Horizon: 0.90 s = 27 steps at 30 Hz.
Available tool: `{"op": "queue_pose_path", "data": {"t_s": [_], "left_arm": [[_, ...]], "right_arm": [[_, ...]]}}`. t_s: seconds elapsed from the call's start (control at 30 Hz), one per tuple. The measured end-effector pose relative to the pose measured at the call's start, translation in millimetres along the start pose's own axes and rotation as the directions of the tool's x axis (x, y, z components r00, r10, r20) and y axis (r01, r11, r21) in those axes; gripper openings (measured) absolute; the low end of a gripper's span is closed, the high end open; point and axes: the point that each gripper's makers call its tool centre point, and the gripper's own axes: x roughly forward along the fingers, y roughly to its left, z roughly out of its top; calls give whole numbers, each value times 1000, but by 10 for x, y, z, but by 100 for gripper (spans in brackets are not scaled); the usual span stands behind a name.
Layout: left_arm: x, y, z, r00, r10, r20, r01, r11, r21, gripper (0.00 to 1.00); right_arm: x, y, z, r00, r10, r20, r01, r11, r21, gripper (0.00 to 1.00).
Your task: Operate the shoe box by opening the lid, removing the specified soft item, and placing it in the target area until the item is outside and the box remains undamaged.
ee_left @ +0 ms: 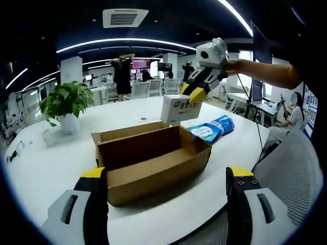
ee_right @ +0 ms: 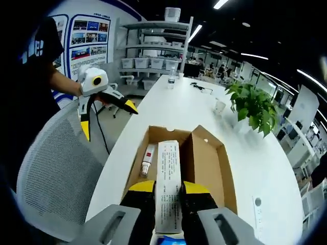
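- The right hand-held gripper (ee_right: 168, 190) pinches the white pack (ee_right: 168, 184) tight, lifted over the open shoe box (ee_right: 204, 163).
- The left hand-held gripper (ee_left: 168, 176) waits wide open, holding nothing.
- Carry it slowly past the box wall, down by the blue pack (ee_left: 213, 128) on the table (ee_left: 46, 168).

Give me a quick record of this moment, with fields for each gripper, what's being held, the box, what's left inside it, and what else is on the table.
right gripper: shut on the white pack, held above the box
white pack: soft pack with green print, lifted clear of the box
left gripper: open, holding nothing
shoe box: brown cardboard, open, on the white table
inside box: a small tube against one wall
also on table: blue packet beyond the box, potted plant
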Motion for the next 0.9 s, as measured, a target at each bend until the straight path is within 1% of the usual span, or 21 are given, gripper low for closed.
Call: {"op": "queue_pose_path", "data": {"t_s": [0.13, 0.43, 0.63, 0.9], "left_arm": [[5, -13, -12, 1000, -6, -7, 6, 1000, 4, 100], [7, -13, -29, 1000, -9, -15, 9, 1000, 6, 100], [8, -14, -38, 1000, -8, -21, 9, 1000, 7, 100], [14, -17, -52, 1000, -9, -29, 9, 1000, 10, 100]], "right_arm": [[-151, -46, 19, 1000, -12, 3, 12, 1000, -11, 14], [-451, -174, -4, 999, -44, -11, 44, 999, -27, 14], [-633, -241, -94, 997, -61, -37, 60, 997, -40, 14], [-887, -350, -296, 993, -92, -76, 89, 995, -35, 14]]}}
